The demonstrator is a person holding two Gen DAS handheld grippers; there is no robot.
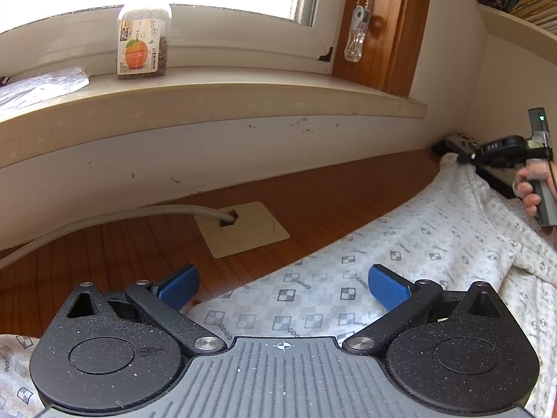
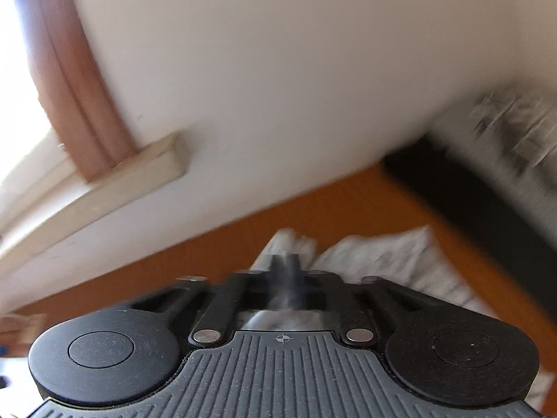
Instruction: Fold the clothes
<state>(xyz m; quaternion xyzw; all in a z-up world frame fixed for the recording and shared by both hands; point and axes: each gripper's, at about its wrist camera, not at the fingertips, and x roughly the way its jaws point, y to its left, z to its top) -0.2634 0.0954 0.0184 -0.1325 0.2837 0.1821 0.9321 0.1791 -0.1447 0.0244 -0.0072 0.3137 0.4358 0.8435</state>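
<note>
1. We see a reddish-brown wooden desk [image 1: 313, 202] running along a white wall, under a pale stone window sill [image 1: 216, 94].
2. The task's thing, a white garment of soft cloth printed with small grey checker squares [image 1: 400, 254], lies spread over the right part of the desk, reaching from the near edge up to the far right corner, where one corner of it is lifted off the wood.
3. Our left claw [image 1: 283, 284] hovers low over the near end of the garment; its blue pads [image 1: 388, 287] stand wide apart with nothing between them, so it is released.
4. Our right claw [image 2: 290, 264] is clenched on a bunched fold of the same cloth; its view is blurred, yet the fabric shows squeezed between the closed fingers. From the left wrist view this claw [image 1: 464, 160] pinches the raised corner, and a hand [image 1: 532, 188] grips its handle.
5. A beige square cable cover plate [image 1: 243, 231] sits flush in the desk, apart from the garment, with a grey cable [image 1: 139, 214] entering it.
6. A clear glass jar with an orange-fruit label [image 1: 144, 35] stands on the sill.
7. A crumpled clear plastic bag [image 1: 38, 87] lies at the sill's left end.
</note>
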